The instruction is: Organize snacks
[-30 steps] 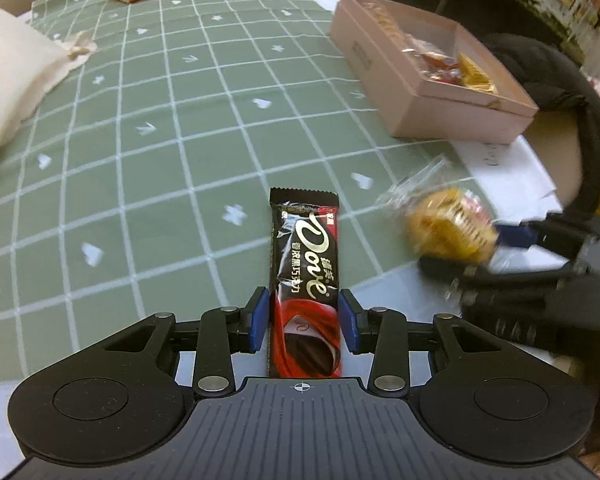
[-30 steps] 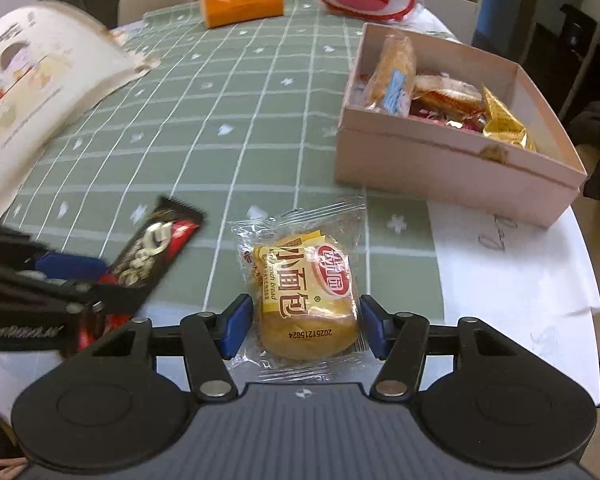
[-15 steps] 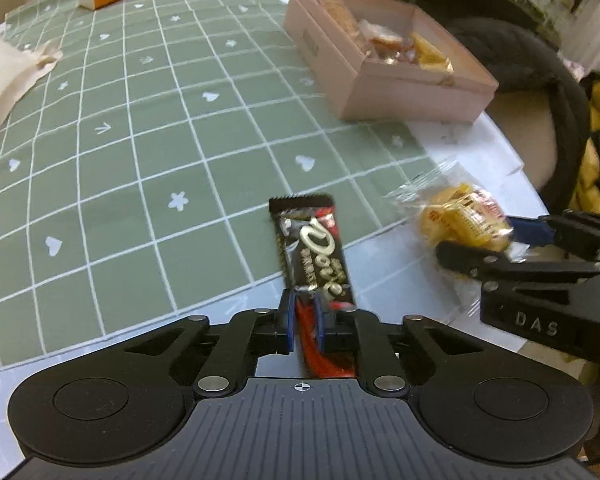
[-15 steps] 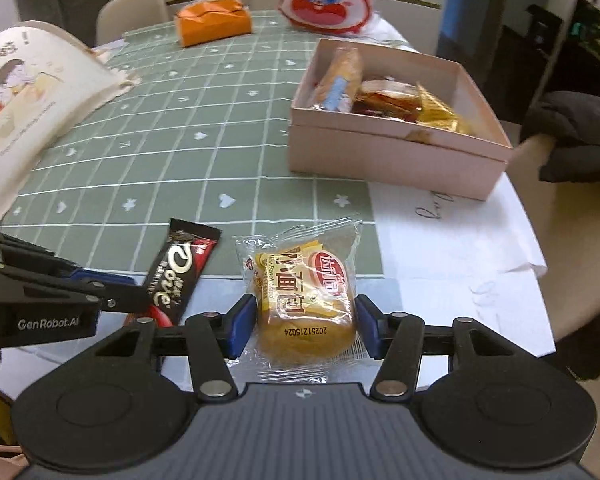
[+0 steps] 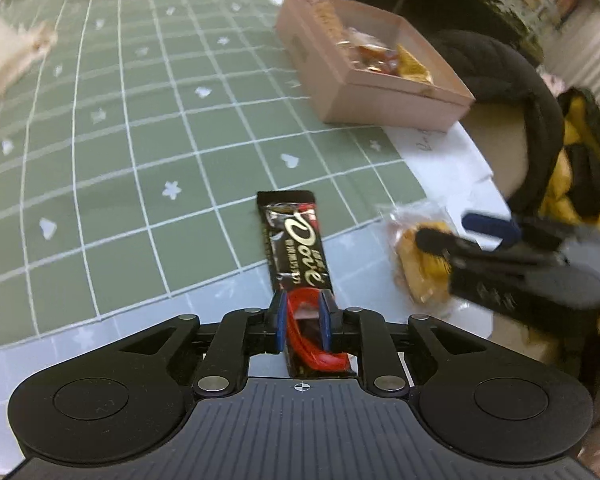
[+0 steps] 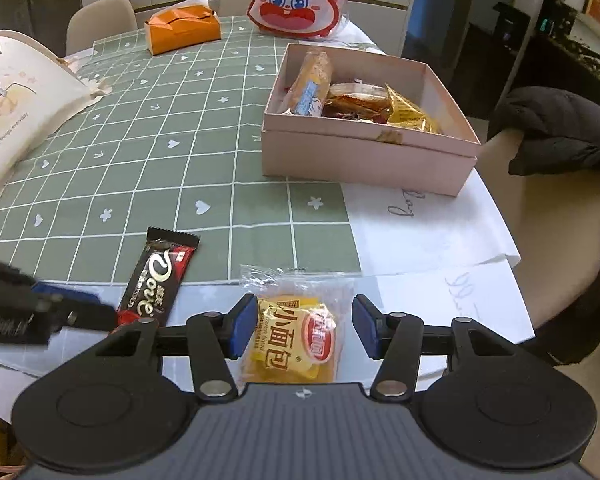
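Gripping chocolate bar (image 5: 296, 248) by its tail, left gripper (image 5: 303, 322) fingers easing apart above desk (image 5: 140, 160); right gripper (image 6: 305, 326) clasps bread packet (image 6: 296, 336); either wrapper may slip short of box (image 6: 364, 156)

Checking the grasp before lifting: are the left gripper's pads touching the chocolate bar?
Touching. The left wrist view shows both blue pads of the left gripper pressed against the chocolate bar, buckling its wrapper.

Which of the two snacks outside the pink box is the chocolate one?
The dark Dove bar, clamped in the left tool. The other, between the right tool's pads, is a yellow bread packet.
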Motion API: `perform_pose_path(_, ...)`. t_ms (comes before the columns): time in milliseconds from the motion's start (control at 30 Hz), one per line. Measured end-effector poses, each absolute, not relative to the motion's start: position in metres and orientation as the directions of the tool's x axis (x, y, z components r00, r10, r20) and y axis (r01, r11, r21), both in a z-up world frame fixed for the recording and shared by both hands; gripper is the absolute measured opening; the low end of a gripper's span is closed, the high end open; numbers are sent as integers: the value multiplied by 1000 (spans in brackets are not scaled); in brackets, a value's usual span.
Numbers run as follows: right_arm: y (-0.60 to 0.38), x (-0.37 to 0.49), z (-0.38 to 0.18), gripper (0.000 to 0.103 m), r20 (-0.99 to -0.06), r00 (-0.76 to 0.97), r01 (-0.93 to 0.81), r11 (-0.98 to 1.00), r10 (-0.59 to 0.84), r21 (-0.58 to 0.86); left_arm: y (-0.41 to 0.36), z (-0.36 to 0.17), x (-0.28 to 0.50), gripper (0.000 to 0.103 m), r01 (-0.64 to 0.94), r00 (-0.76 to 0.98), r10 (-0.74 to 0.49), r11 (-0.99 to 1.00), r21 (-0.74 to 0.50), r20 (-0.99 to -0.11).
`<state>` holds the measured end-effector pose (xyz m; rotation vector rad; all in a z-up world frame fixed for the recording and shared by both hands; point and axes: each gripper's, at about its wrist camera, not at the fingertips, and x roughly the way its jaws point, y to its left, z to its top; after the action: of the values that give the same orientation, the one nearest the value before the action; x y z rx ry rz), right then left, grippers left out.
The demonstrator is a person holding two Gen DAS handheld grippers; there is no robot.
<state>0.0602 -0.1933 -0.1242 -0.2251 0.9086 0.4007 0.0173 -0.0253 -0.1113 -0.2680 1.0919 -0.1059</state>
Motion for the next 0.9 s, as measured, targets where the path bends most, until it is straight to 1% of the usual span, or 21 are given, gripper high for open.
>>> perform_pose_path(133, -195, 71, -133, 53, -793, 545, -489, 872, 271, -39, -50, -110, 18, 20, -46, 472, -111, 987, -151, -874)
perform_pose_path(167, -196, 74, -135, 55, -793, 540, -506, 862, 283, -37, -56, -111, 20, 20, -64, 469, -77, 991, -121, -880)
perform_pose_path(200, -197, 79, -137, 57, -793, 531, -528, 849, 300, -32, -60, -113, 22, 20, -85, 461, -44, 992, -93, -887)
perform_pose_path(300, -205, 86, -133, 57, -796, 486, -591, 806, 362, 5, -79, -118, 26, 21, -115, 444, 30, 993, -23, -896)
perform_pose_path(367, -218, 88, -125, 58, -777, 465, -630, 775, 425, 46, -95, -123, 29, 27, -115, 435, 96, 992, 50, -895)
perform_pose_path(400, -224, 89, -122, 58, -770, 458, -644, 763, 445, 58, -103, -124, 31, 28, -115, 432, 124, 990, 82, -893)
perform_pose_path(433, -231, 89, -120, 58, -766, 448, -658, 750, 461, 67, -107, -126, 32, 34, -121, 427, 143, 988, 100, -893)
perform_pose_path(467, -237, 90, -119, 58, -765, 439, -668, 741, 472, 74, -112, -127, 34, 43, -137, 421, 154, 985, 105, -894)
perform_pose_path(500, -244, 90, -119, 59, -765, 426, -679, 729, 483, 83, -115, -127, 36, 49, -149, 417, 152, 984, 98, -896)
perform_pose_path(533, -249, 91, -119, 59, -766, 413, -690, 718, 493, 91, -116, -128, 37, 63, -149, 415, 141, 985, 85, -899)
perform_pose_path(567, -255, 93, -121, 59, -769, 397, -700, 707, 500, 98, -118, -129, 39, 73, -144, 413, 124, 987, 69, -902)
perform_pose_path(600, -260, 94, -124, 59, -772, 384, -708, 698, 506, 105, -119, -130, 40, 75, -145, 412, 112, 988, 56, -904)
perform_pose_path(667, -268, 100, -130, 59, -779, 360, -716, 687, 513, 122, -115, -127, 39, 72, -183, 414, 112, 982, 37, -903)
perform_pose_path(733, -275, 104, -132, 60, -778, 344, -714, 685, 526, 147, -107, -120, 35, 66, -239, 425, 121, 971, 17, -897)
perform_pose_path(800, -279, 109, -129, 60, -767, 348, -714, 683, 538, 156, -103, -120, 32, 66, -271, 394, 175, 960, 68, -902)
perform_pose_path(833, -280, 111, -128, 60, -761, 350, -713, 682, 546, 161, -100, -123, 32, 65, -279, 367, 190, 956, 88, -911)
perform_pose_path(900, -281, 114, -126, 60, -755, 345, -713, 679, 557, 174, -91, -130, 30, 66, -289, 333, 173, 954, 75, -927)
